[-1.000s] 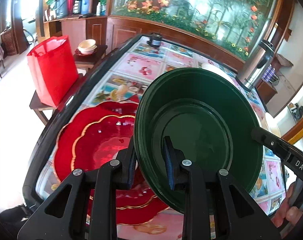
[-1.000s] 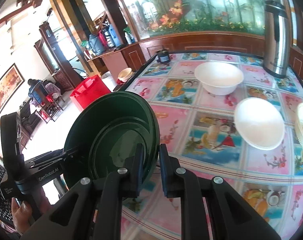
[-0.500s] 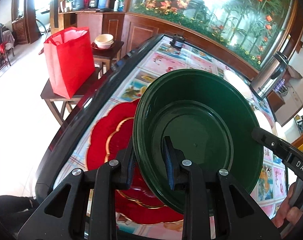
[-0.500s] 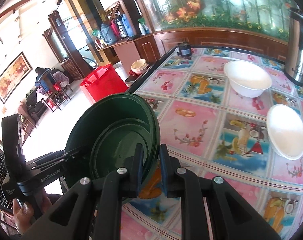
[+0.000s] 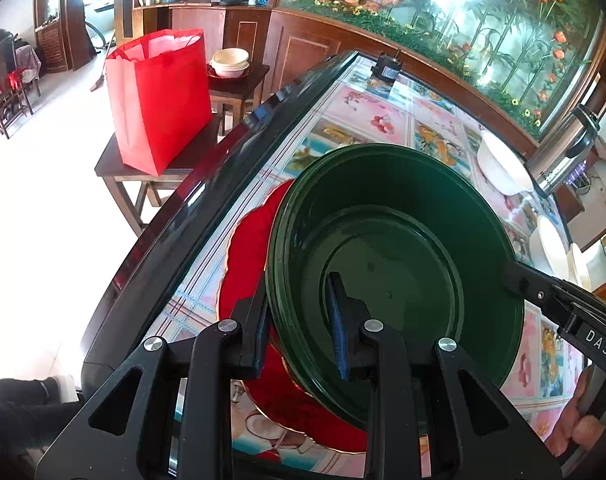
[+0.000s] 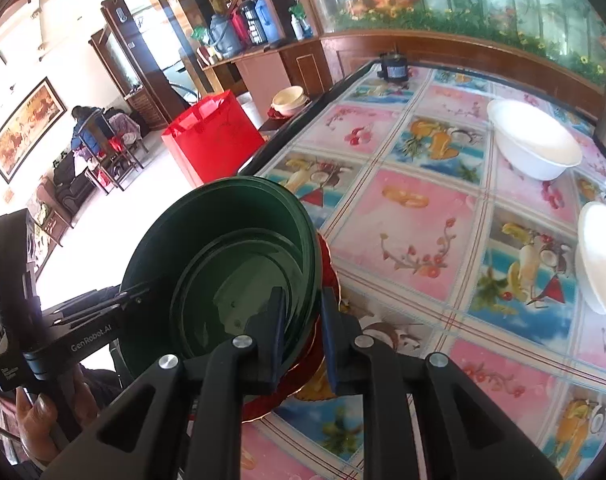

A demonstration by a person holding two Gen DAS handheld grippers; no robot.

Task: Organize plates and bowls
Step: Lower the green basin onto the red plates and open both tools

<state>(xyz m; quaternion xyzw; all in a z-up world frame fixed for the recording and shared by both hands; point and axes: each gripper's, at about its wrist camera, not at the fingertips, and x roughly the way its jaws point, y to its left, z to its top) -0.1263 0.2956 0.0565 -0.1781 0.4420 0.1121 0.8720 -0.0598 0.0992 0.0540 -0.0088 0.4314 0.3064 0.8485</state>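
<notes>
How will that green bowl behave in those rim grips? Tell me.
The green bowl probably stays stiff: its rim holds shape between the left gripper and the right gripper. Its glossy surface looks slippery, so thin rim pinches might slide. Being wide and tilted, it could swing if one grip loosens.

A: The green bowl point(image 5: 403, 240) looks like glossy plastic, smooth, with window light sliding over its inside.

B: And the red plate point(image 5: 247, 248) under it?

A: Shiny too, with a gilt scalloped edge. The tablecloth point(image 6: 415, 216) is a slick printed sheet, like vinyl.

B: The gripper fingers point(image 5: 343, 320)?

A: Matt black plastic, blue rubbery pads, bright metal pins. The red bag point(image 5: 159, 96) looks like matt paper; its side table point(image 5: 115, 168) is dark varnished wood.
</notes>
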